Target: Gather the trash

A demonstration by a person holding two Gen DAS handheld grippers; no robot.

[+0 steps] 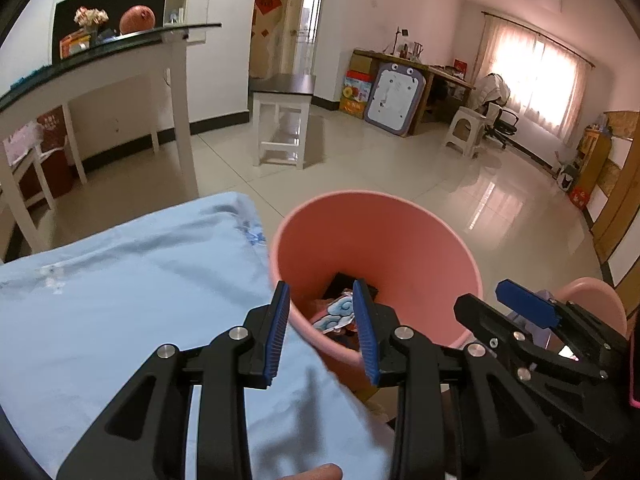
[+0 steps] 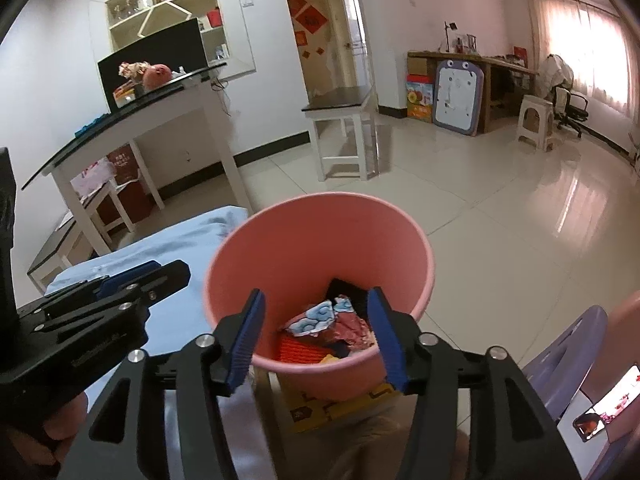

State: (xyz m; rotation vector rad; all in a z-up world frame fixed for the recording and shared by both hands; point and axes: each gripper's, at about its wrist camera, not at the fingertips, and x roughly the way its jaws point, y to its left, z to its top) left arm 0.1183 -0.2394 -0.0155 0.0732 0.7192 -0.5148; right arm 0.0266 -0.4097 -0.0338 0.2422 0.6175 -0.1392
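The trash [image 2: 328, 332], crumpled wrappers and paper, lies at the bottom of the pink bin [image 2: 320, 240], which stands just right of the blue-sheeted tabletop [image 1: 140, 280]. Both claws hang over the bin's near rim: the left claw [image 1: 324, 330] spread and empty, the right claw [image 2: 320, 338] spread wider, nothing between its pads. The drop looks done; next, hunt out further litter and close on it.
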